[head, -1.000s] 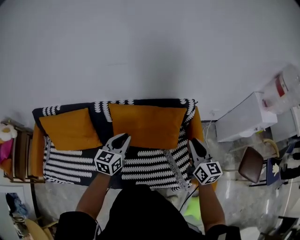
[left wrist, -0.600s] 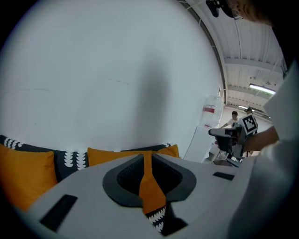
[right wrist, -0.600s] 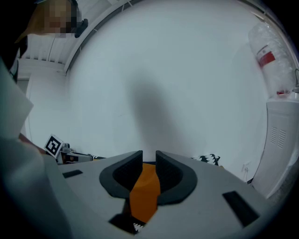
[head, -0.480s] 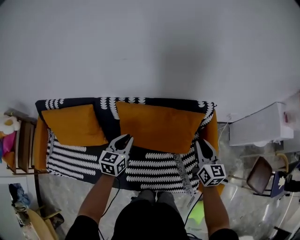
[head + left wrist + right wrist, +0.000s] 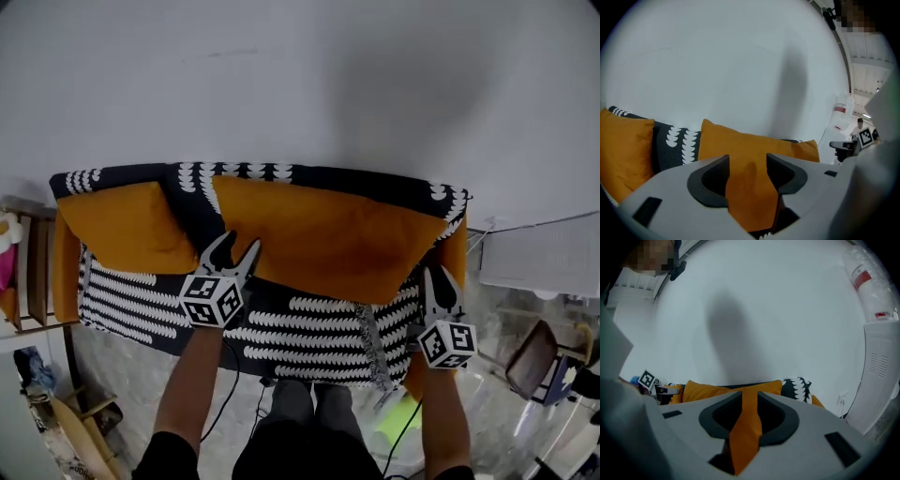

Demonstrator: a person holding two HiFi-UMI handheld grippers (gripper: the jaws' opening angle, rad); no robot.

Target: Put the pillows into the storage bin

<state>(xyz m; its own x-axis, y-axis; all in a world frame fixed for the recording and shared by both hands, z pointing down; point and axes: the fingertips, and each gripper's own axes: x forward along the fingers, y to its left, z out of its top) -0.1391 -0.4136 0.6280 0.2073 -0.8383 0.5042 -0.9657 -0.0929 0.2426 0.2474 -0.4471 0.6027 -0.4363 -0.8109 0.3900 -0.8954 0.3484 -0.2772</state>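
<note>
The head view looks steeply down from well above onto a black-and-white patterned sofa (image 5: 309, 323) set against a white wall (image 5: 300, 75). Both gripper views sit low and very close, facing that wall in the upper frame. All three views share the large orange fabric pillow (image 5: 319, 234), which sits at lower centre in the left (image 5: 740, 140) and right (image 5: 708, 392) gripper views.

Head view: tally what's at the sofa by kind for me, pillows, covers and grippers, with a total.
Orange pillows: 2, the large orange pillow and the small orange pillow
Black-and-white sofa cover: 1
Grippers: 2, the left gripper, jaws opening with the large orange pillow's edge between them, and the right gripper, closed on that pillow's corner
Total: 5
</note>
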